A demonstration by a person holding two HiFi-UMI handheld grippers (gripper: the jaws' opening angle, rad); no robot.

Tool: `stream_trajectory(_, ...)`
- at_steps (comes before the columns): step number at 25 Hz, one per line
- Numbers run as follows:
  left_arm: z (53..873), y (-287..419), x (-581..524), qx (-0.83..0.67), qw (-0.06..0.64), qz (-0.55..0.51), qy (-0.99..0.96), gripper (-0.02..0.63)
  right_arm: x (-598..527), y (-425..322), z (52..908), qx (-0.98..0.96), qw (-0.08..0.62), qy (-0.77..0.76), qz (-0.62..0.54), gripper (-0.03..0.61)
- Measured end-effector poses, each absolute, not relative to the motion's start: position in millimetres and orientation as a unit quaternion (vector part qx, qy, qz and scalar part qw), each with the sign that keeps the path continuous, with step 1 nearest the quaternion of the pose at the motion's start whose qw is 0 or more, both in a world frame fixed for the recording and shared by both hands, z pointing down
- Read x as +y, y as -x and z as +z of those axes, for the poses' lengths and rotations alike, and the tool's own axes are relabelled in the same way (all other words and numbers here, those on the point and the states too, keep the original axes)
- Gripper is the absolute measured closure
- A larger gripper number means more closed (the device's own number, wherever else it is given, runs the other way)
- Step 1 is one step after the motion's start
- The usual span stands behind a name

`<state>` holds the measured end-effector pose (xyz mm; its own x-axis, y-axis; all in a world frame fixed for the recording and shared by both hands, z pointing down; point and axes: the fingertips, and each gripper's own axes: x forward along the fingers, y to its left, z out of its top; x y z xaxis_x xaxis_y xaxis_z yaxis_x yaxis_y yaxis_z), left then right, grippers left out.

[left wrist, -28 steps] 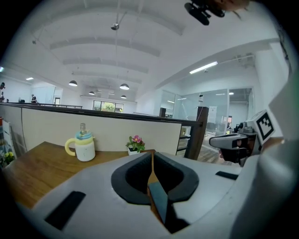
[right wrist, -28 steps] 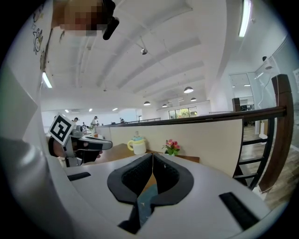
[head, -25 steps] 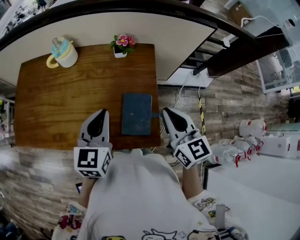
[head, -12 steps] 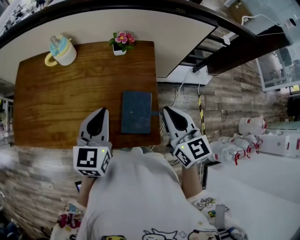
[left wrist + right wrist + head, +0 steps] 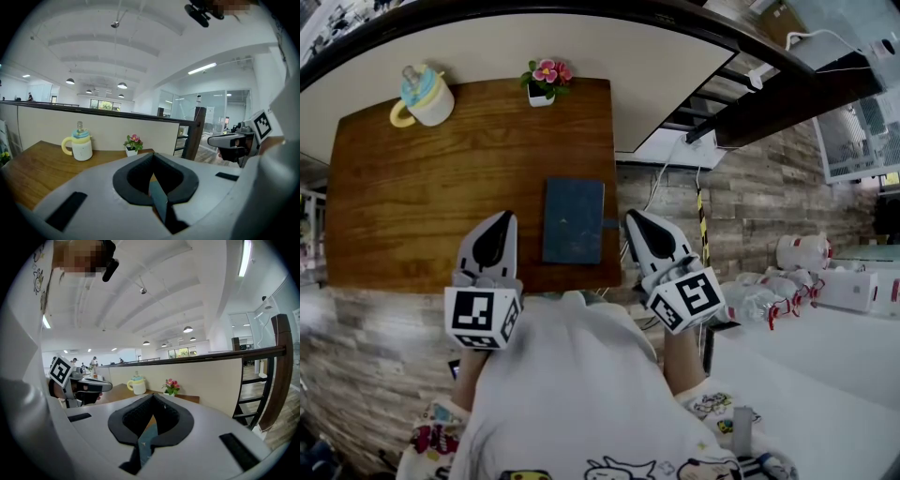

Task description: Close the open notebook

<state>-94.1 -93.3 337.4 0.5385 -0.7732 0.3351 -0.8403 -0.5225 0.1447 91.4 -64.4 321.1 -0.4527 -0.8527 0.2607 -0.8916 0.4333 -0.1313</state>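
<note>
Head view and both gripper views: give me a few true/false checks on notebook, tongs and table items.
1. The notebook lies closed on the table. True.
2. The left tongs grip the notebook. False: they are shut on nothing and sit to the notebook's left, apart from it.
3. The right tongs are open. False: they are shut and empty, on the notebook's right.
4. The mug stands at the table's far left corner. True.
5. The flower pot sits on the notebook. False: it stands at the table's far edge, well apart from the notebook.
</note>
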Motion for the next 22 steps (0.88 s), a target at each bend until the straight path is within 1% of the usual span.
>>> stream_trajectory(15, 341.1, 94.6, -94.4, -0.472, 0.146, 0.118, -0.861, 0.612, -62.8, -94.2, 323.9, -0.839, 0.08, -0.522, 0.13, 0.58)
stream_trajectory(22, 337.9, 99.7, -98.0, -0.478, 0.135, 0.122, -0.859, 0.612, -60.5, -94.7, 324.8, -0.838, 0.079, -0.523, 0.133, 0.58)
